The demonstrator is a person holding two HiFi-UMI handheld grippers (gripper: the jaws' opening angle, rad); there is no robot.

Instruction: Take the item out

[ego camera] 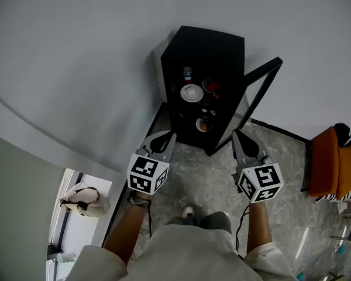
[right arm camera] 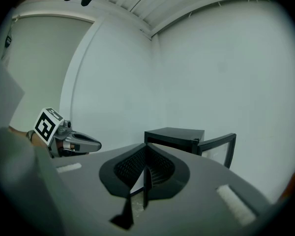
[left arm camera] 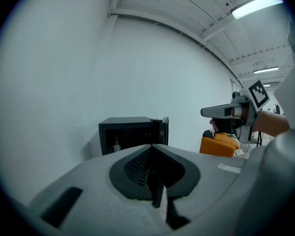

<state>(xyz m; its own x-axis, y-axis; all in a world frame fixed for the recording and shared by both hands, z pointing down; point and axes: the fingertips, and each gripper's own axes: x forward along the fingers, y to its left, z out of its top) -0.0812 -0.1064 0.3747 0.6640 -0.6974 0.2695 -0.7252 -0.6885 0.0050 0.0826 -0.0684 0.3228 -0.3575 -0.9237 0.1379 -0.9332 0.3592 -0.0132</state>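
White walls, stone floor; black cabinet at 12 o'clock, door open (bottle inside). Your left gripper & right gripper: both clenched, empty.

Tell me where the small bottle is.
In the head view, the small bottle stands upper left inside the open black cabinet, just above the white dish.

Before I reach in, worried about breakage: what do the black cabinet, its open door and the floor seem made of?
Black cabinet: matte, evenly black, likely painted metal or laminate. Its door: dark frame round a see-through pane, probably glass. Floor: grey, veined, probably stone tile.
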